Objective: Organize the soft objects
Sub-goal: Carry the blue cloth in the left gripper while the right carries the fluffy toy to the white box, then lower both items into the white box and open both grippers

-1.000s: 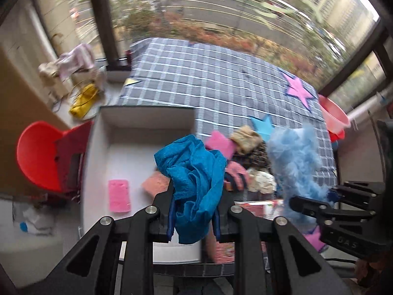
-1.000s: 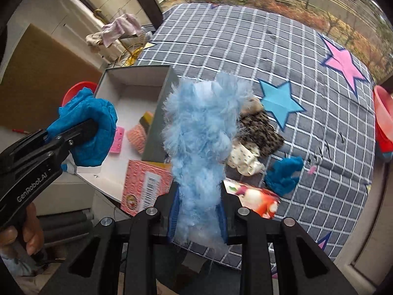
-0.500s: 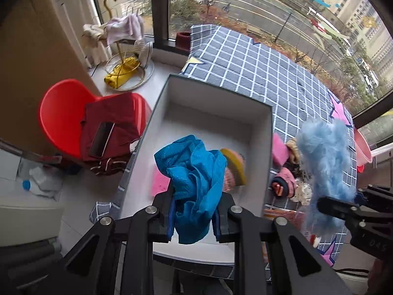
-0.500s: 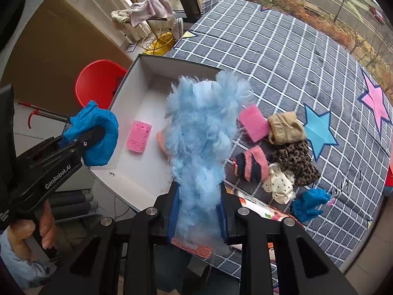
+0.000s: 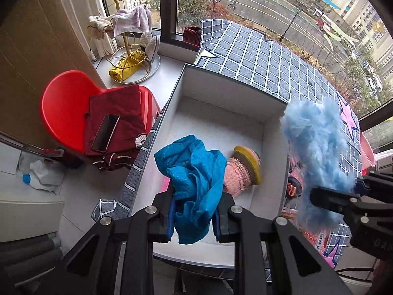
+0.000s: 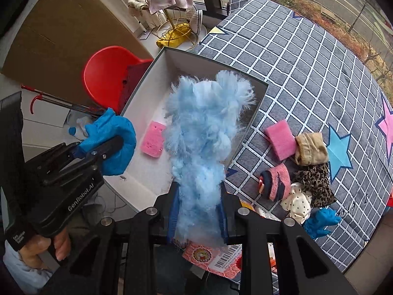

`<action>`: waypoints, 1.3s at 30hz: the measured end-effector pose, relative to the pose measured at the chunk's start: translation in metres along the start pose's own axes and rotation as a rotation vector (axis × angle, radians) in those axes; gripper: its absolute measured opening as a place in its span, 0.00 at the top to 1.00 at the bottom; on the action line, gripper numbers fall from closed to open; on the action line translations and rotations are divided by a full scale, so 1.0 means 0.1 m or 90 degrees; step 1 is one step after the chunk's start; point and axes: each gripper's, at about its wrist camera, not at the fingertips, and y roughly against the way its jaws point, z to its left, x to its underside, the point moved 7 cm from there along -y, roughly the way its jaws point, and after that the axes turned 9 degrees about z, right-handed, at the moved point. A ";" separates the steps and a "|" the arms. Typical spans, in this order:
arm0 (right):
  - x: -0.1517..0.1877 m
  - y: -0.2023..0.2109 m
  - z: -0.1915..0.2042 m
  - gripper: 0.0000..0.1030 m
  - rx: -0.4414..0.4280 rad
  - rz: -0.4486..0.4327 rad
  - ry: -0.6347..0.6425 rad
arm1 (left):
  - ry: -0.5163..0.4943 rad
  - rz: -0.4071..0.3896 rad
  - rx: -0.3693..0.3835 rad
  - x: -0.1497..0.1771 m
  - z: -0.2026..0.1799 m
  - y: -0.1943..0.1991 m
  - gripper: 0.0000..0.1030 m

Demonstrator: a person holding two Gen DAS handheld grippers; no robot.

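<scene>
My left gripper [image 5: 194, 211] is shut on a crumpled blue cloth [image 5: 194, 172] and holds it above the near left part of the white box [image 5: 221, 103]. It also shows in the right wrist view [image 6: 98, 152] with the cloth [image 6: 110, 135]. My right gripper [image 6: 197, 211] is shut on a fluffy light-blue piece [image 6: 203, 132], held over the box's right wall [image 6: 245, 132]; the fluffy piece shows in the left wrist view [image 5: 316, 152]. Inside the box lie a pink sponge [image 6: 152, 143] and a rolled pink and yellow sock [image 5: 243, 169].
On the checked cloth [image 6: 307, 61] lie a pink sponge [image 6: 281, 142], a beige roll [image 6: 310, 147], a leopard piece [image 6: 314, 184], a pink-navy sock [image 6: 275, 182], a dotted sock [image 6: 297, 201] and a blue cloth [image 6: 319, 221]. A red chair [image 5: 63, 108] with a phone [image 5: 105, 132] stands left.
Both grippers have moved left with their loads: the blue cloth now hangs over the box's near left part, and the fluffy piece has come over the box's right wall.
</scene>
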 end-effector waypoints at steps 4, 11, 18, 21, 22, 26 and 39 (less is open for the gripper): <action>-0.05 -0.03 0.02 0.72 -0.002 0.007 -0.003 | -0.004 0.006 -0.006 -0.01 0.00 -0.05 0.75; -0.15 -0.13 0.01 0.72 -0.001 0.020 -0.009 | -0.018 0.028 -0.018 -0.06 0.01 -0.19 0.75; -0.27 -0.21 -0.01 0.72 -0.004 0.028 -0.025 | -0.036 0.043 -0.024 -0.15 -0.04 -0.32 0.75; -0.33 -0.25 -0.03 0.72 0.000 0.031 -0.032 | -0.042 0.045 -0.033 -0.20 -0.05 -0.37 0.75; -0.34 -0.26 -0.03 0.72 0.000 0.032 -0.034 | -0.043 0.046 -0.034 -0.21 -0.05 -0.39 0.75; -0.40 -0.31 -0.05 0.72 0.004 0.035 -0.042 | -0.045 0.052 -0.037 -0.27 -0.05 -0.44 0.75; -0.58 -0.48 -0.13 0.72 0.017 0.046 -0.061 | -0.053 0.081 -0.041 -0.34 -0.08 -0.65 0.75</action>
